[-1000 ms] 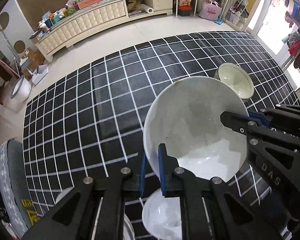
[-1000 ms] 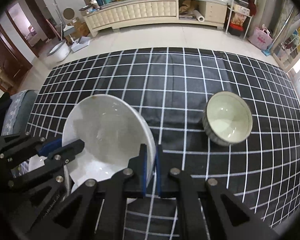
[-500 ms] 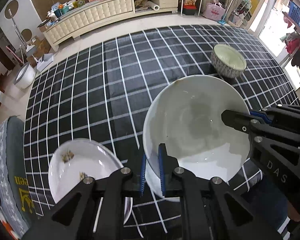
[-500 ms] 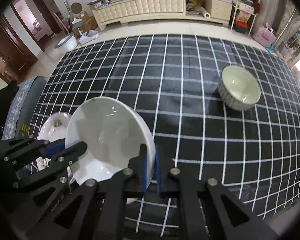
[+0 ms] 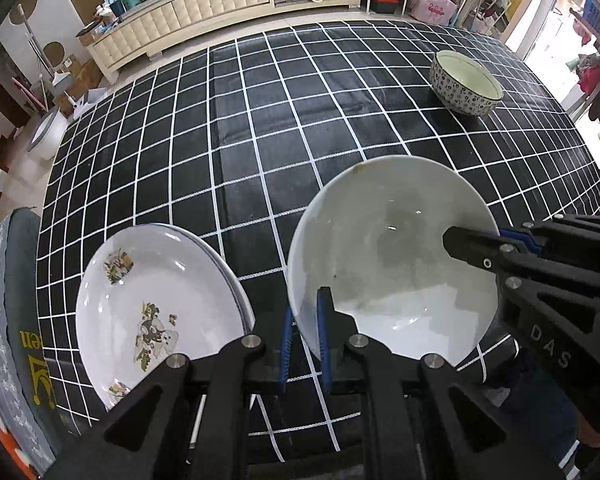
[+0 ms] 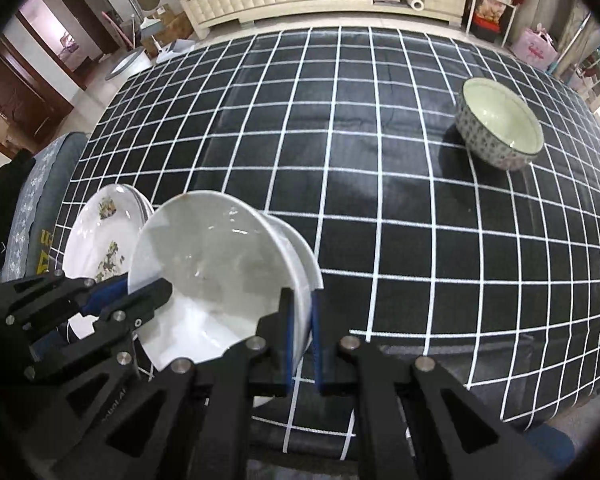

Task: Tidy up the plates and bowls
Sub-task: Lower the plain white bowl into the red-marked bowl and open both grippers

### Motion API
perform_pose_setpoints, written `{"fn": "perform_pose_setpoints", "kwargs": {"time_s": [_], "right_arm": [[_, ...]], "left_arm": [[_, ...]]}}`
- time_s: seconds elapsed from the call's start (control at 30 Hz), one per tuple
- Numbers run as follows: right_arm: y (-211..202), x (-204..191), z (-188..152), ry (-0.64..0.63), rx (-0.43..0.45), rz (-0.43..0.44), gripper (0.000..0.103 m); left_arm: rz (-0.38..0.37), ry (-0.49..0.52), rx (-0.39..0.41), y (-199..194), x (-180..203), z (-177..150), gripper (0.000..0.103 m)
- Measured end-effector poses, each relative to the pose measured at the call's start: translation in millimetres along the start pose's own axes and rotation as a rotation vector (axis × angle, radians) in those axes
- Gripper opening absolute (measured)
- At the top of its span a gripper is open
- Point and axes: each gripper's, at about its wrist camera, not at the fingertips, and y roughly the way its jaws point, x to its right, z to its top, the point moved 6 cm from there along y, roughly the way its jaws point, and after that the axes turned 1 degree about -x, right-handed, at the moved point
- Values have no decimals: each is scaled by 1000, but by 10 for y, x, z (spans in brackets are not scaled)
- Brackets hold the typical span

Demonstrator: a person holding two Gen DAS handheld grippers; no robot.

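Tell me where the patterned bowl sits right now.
The patterned bowl stands alone on the checked cloth, far right in both wrist views, well beyond the white bowl that both grippers hold.

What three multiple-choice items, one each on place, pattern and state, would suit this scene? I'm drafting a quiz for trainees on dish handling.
1. Where does the patterned bowl stand?
A. On the checked tablecloth, apart from the other dishes
B. Inside the white bowl
C. On the floral plates

2. What decorates the plates beside the white bowl?
A. Red stripes
B. Floral prints on white
C. Nothing, plain black

3. How is the white bowl held?
A. By the left gripper alone
B. It lies free
C. By the left gripper and right gripper, each on an opposite part of its rim

Answers: 1 A, it sits alone at the far right; 2 B, flower motifs show on the white surface; 3 C, both grippers clamp the rim.
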Motion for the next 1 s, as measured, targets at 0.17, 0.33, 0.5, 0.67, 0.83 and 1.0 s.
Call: {"fn": "perform_pose_setpoints", "kwargs": {"time_s": [0.17, 0.33, 0.5, 0.67, 0.83, 1.0], "right_arm": [[58, -3, -30, 2, -18, 4, 11], [104, -12, -6, 5, -29, 15, 11], [147, -21, 22, 2, -44, 19, 11], [145, -25, 31, -10, -47, 14, 11], [144, 2, 37, 18, -51, 26, 11], [124, 22, 37, 28, -51, 44, 13]], "left_arm": [[6, 12, -16, 62, 7, -8, 10], [11, 11, -24, 107, -1, 5, 10], [5, 6, -33, 151, -34, 1, 10], [-17, -5, -35, 145, -70, 14, 10], [-10, 3, -5, 43, -70, 95, 10], [-5, 5, 13, -15, -88, 162, 10]]}}
